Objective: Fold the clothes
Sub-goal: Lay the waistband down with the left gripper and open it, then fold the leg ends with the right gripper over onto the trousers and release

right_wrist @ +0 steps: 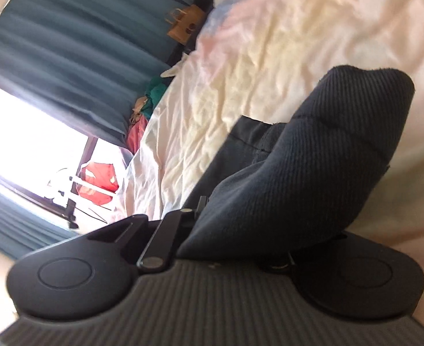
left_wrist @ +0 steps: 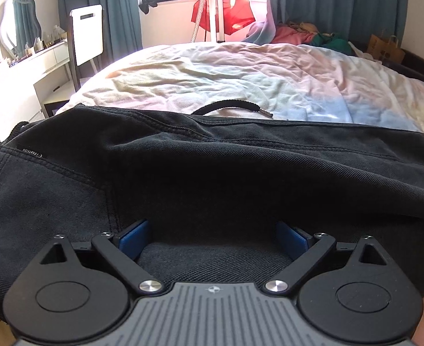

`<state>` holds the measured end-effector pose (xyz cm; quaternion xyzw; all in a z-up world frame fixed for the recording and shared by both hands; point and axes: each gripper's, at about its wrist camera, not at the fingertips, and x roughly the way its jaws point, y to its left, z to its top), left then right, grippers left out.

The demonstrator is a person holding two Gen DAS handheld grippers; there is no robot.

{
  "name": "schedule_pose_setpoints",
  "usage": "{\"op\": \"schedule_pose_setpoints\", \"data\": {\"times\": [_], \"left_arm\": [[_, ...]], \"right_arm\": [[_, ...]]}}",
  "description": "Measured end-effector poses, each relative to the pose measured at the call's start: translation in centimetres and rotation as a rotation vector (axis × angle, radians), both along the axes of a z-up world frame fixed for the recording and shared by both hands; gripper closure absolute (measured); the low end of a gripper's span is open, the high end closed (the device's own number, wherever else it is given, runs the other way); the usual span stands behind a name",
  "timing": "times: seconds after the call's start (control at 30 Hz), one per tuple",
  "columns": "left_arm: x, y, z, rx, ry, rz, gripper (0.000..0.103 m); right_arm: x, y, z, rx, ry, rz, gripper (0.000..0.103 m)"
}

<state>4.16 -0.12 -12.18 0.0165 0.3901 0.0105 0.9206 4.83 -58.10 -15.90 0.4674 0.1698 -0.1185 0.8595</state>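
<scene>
A black garment [left_wrist: 183,161], trousers or shorts with a drawstring [left_wrist: 235,105], lies across the near part of the bed. My left gripper [left_wrist: 213,230] is open; its blue pads [left_wrist: 134,238] stand wide apart and the dark cloth drapes over and between them, hiding the tips. In the right wrist view the camera is rolled sideways. My right gripper [right_wrist: 258,216] is buried in a bunched fold of the black garment [right_wrist: 313,161], which rises from between its fingers; the fingers are hidden under the cloth.
The bed has a rumpled pastel sheet [left_wrist: 240,69]. A pile of coloured clothes [left_wrist: 298,34] lies at its far edge by teal curtains. A white desk [left_wrist: 24,66] and chair [left_wrist: 88,34] stand left. A brown paper bag [left_wrist: 385,47] sits far right.
</scene>
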Motion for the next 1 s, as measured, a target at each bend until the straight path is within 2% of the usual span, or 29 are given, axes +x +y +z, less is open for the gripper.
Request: {"op": "schedule_pose_setpoints", "data": {"times": [0.13, 0.23, 0.47, 0.53, 0.6, 0.73, 0.8, 0.87, 0.93, 1.0], "left_arm": [[-0.1, 0.3, 0.8, -0.008, 0.004, -0.017, 0.007], [-0.3, 1.2, 1.8, -0.029, -0.025, -0.008, 0.007], [-0.9, 3.6, 4.1, -0.087, -0.098, 0.026, 0.007], [-1.2, 4.6, 4.6, -0.094, -0.118, 0.048, 0.007], [-1.6, 5.6, 5.1, -0.095, -0.140, 0.075, 0.007], [-2.2, 7.7, 5.8, -0.110, -0.174, 0.126, 0.007], [-2.3, 8.5, 6.0, -0.143, -0.177, 0.141, 0.007], [-2.4, 9.0, 6.1, -0.177, -0.185, 0.153, 0.007], [-2.5, 9.3, 6.3, -0.198, -0.199, 0.158, 0.007], [-2.8, 9.4, 6.5, -0.214, -0.221, 0.159, 0.007]], "right_arm": [[0.4, 3.6, 5.5, -0.215, -0.092, 0.046, 0.088], [0.6, 8.8, 9.4, -0.447, -0.122, 0.115, 0.088], [-0.2, 26.4, 12.7, -0.985, -0.237, 0.395, 0.089], [-1.0, 31.2, 11.4, -1.086, -0.258, 0.500, 0.089], [-1.6, 35.4, 8.8, -1.159, -0.252, 0.616, 0.089], [-2.3, 41.8, 2.0, -1.278, -0.149, 0.851, 0.089], [-2.7, 43.1, -0.9, -1.379, -0.117, 0.878, 0.089], [-2.6, 42.8, -0.9, -1.379, -0.121, 0.868, 0.089], [-2.4, 42.8, 0.4, -1.342, -0.126, 0.846, 0.088], [-2.3, 43.7, 2.3, -1.349, -0.176, 0.825, 0.088]]}}
